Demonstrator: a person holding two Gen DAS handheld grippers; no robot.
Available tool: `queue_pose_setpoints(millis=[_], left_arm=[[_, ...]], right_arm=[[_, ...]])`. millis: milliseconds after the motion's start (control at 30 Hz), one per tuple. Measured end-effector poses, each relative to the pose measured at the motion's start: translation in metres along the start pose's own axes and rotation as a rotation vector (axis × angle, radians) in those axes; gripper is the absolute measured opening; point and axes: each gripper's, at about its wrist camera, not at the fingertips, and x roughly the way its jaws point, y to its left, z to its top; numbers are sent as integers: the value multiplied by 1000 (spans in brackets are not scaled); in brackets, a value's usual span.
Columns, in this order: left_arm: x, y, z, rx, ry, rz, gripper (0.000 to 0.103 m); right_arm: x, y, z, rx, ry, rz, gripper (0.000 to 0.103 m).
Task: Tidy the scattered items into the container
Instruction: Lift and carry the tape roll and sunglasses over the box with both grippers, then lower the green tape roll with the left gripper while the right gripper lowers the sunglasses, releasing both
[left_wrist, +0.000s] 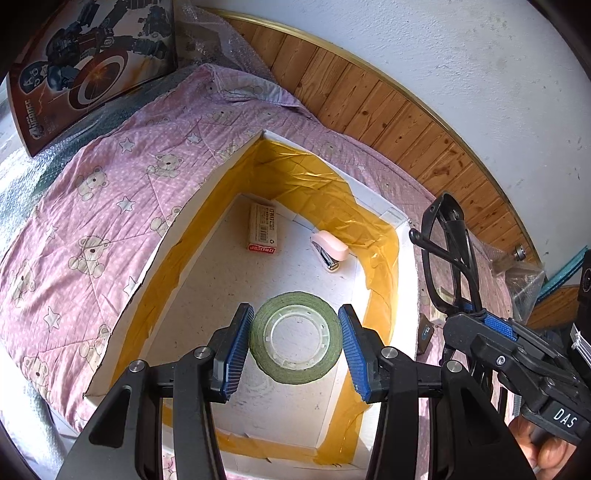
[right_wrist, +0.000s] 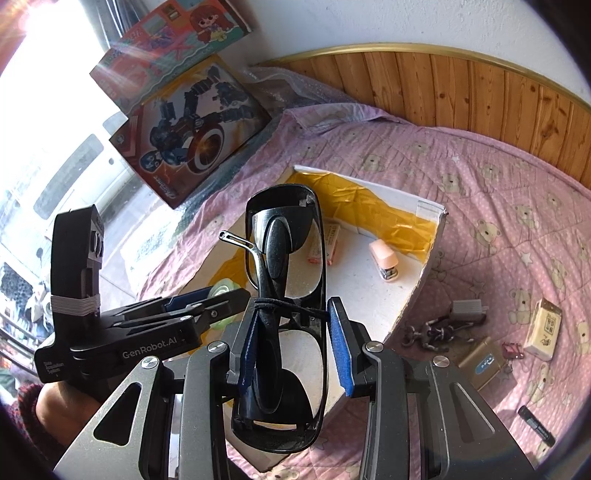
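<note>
Inside white box (left_wrist: 373, 206), tape roll (left_wrist: 295, 341) between spread left fingers (left_wrist: 236, 339).

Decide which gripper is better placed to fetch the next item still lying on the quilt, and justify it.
Left. The left gripper is open around the tape roll inside the foam box, nearly free. The right gripper is shut on black glasses, not yet dropped.

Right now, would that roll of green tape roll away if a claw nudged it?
Probably not: the tape lies flat on its side in the box, so it would likely slide. It looks light and stiff. Stood on edge, it could well roll.
</note>
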Motion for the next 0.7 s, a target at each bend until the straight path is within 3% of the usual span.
queue_pose_setpoints(millis=[300, 700], left_arm=[[19, 2, 15, -28, 56, 24, 49], [47, 2, 21, -68, 148, 49, 49]], right_arm=[[29, -11, 29, -23, 56, -41, 37], [83, -24, 43, -53, 225, -98, 37]])
